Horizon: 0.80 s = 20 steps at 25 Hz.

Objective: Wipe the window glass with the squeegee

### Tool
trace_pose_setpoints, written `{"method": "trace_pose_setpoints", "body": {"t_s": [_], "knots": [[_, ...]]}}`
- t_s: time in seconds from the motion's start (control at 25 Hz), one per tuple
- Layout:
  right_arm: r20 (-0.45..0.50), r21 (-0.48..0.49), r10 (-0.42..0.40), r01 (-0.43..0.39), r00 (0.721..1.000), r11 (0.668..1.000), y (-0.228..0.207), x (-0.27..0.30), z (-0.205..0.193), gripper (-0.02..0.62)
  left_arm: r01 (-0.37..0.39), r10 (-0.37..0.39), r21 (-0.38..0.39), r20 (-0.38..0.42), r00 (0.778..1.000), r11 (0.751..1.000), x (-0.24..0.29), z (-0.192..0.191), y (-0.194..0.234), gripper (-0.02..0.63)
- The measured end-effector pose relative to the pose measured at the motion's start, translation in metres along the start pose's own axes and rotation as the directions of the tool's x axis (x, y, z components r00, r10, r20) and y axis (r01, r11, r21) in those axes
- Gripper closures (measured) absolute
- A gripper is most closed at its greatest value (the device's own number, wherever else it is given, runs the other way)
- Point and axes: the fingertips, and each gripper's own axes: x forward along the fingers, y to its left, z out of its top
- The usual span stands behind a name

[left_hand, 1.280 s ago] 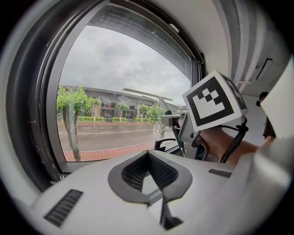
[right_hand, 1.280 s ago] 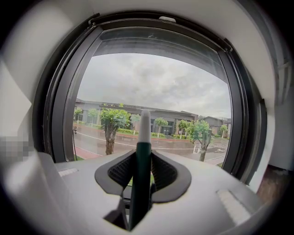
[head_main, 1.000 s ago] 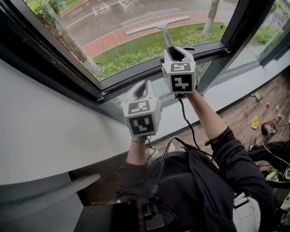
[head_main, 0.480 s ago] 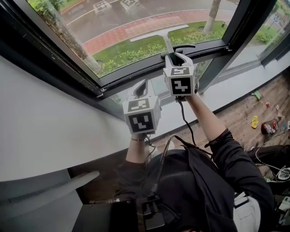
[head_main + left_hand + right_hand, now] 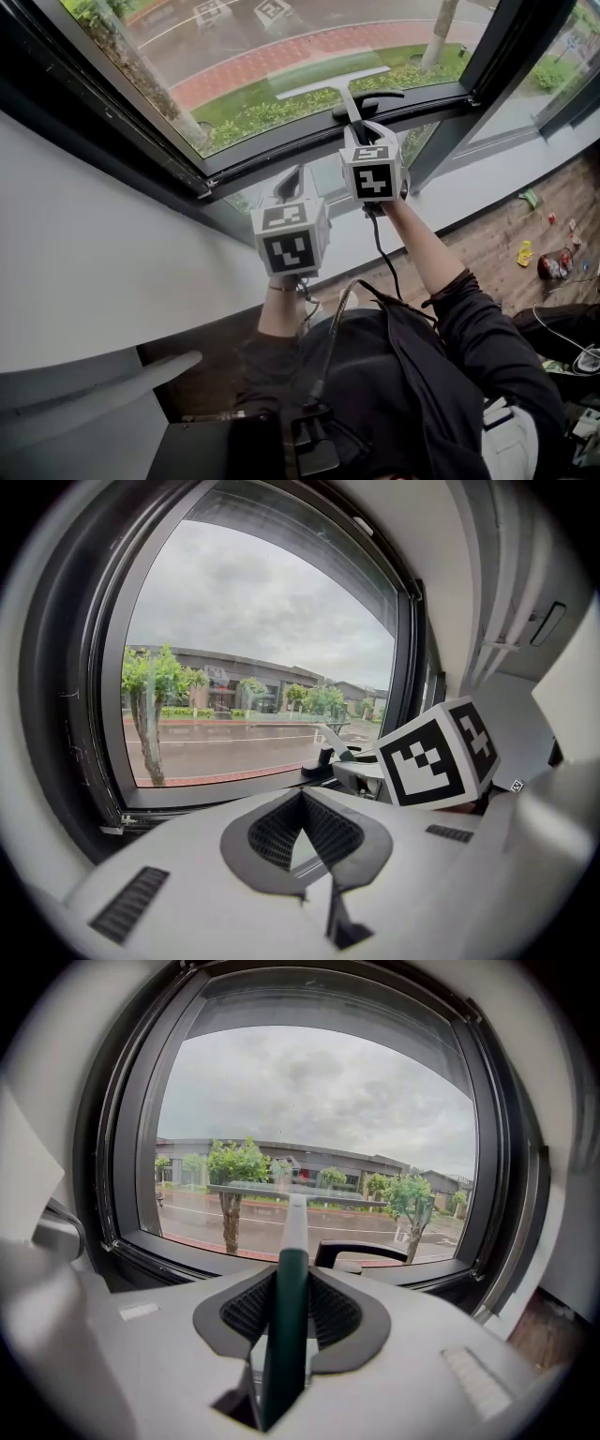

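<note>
The squeegee has a dark green handle [image 5: 284,1335] and a long pale blade [image 5: 333,82] that lies across the window glass [image 5: 281,47], close above the lower frame. My right gripper [image 5: 362,129] is shut on the handle, which stands up between its pads [image 5: 330,1312]. In the right gripper view the blade [image 5: 300,1192] runs level across the pane. My left gripper [image 5: 290,180] hangs lower and to the left, off the glass, shut with nothing in it [image 5: 300,799]. From the left gripper view, the right gripper's marker cube [image 5: 439,754] and the squeegee [image 5: 334,739] show ahead.
A black window handle [image 5: 371,97] sits on the lower frame just right of the squeegee. The dark window frame [image 5: 309,141] and a vertical mullion [image 5: 473,84] bound the pane. A white sill and wall [image 5: 112,253] lie left; small items [image 5: 548,262] litter the wooden floor at right.
The right gripper has drawn the squeegee down the glass towards the lower frame. The left gripper has barely moved.
</note>
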Motion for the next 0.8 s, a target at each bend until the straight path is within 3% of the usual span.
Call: {"method": "trace_pose_setpoints", "body": {"t_s": [0.8], "knots": [[-0.090, -0.005, 0.007, -0.007, 0.996, 1.000, -0.002, 0.012, -0.037, 0.502, -0.010, 0.010, -0.004, -0.011, 1.000, 1.000, 0.003, -0.003, 0.000, 0.607]]}}
